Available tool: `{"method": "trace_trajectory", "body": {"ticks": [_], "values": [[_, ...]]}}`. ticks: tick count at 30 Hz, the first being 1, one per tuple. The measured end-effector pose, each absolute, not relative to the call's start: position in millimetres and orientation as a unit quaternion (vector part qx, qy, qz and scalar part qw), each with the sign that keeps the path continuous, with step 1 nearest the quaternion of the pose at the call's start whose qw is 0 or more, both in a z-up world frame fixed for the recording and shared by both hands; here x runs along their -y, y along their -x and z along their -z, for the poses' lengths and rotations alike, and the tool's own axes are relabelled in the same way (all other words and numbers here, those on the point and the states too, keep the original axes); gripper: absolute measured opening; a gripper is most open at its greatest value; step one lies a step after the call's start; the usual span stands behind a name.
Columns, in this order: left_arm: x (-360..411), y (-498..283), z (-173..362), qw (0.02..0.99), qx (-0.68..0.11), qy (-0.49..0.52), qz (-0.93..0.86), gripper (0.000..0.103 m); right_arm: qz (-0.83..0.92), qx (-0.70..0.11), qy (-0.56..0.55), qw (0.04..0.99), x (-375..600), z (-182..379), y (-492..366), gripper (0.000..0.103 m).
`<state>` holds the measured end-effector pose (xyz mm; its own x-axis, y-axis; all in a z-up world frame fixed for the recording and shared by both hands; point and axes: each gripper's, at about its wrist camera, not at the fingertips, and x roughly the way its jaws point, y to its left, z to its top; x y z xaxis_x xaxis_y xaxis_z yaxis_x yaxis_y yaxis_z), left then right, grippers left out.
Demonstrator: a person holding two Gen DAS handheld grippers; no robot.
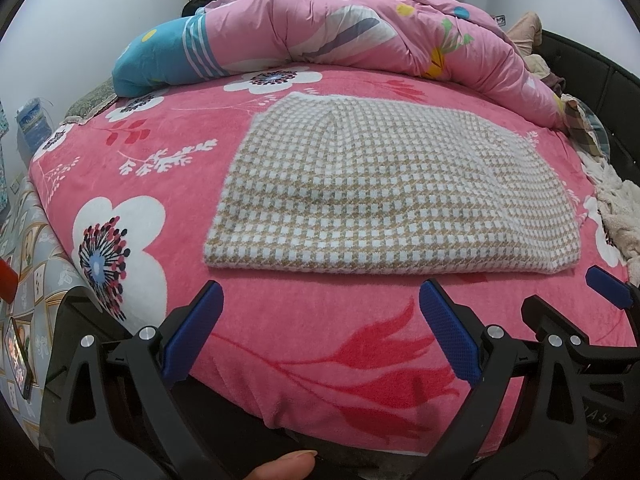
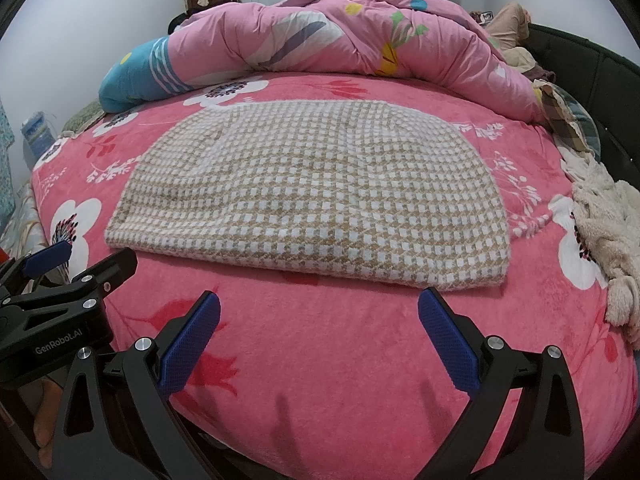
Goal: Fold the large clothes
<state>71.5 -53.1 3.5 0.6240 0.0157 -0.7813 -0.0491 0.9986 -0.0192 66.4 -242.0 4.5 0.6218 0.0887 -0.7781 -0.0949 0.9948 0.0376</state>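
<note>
Folded checked garment (image 1: 352,188) flat on bedspread (image 1: 320,340), long axis left-right; left tool (image 1: 320,308), right tool (image 2: 319,316) agape, empty.

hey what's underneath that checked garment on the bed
The checked garment lies folded flat on the pink floral blanket, which shows all around it. The part of the blanket beneath it is covered, so anything there cannot be seen.

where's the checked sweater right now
The checked sweater lies folded flat mid-bed on the pink floral blanket, just beyond both open grippers, in front of the bunched pink quilt.
</note>
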Motion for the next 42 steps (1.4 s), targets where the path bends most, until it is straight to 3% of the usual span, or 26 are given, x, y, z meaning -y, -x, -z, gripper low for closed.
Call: {"method": "trace_trajectory", "body": {"ticks": [42], "values": [[50.5,-72.2,-5.0,0.903,-0.428,0.017,-0.025,0.095,-0.051,-0.430,0.004,0.901,239.5,-5.6,-67.5,0.096]]}}
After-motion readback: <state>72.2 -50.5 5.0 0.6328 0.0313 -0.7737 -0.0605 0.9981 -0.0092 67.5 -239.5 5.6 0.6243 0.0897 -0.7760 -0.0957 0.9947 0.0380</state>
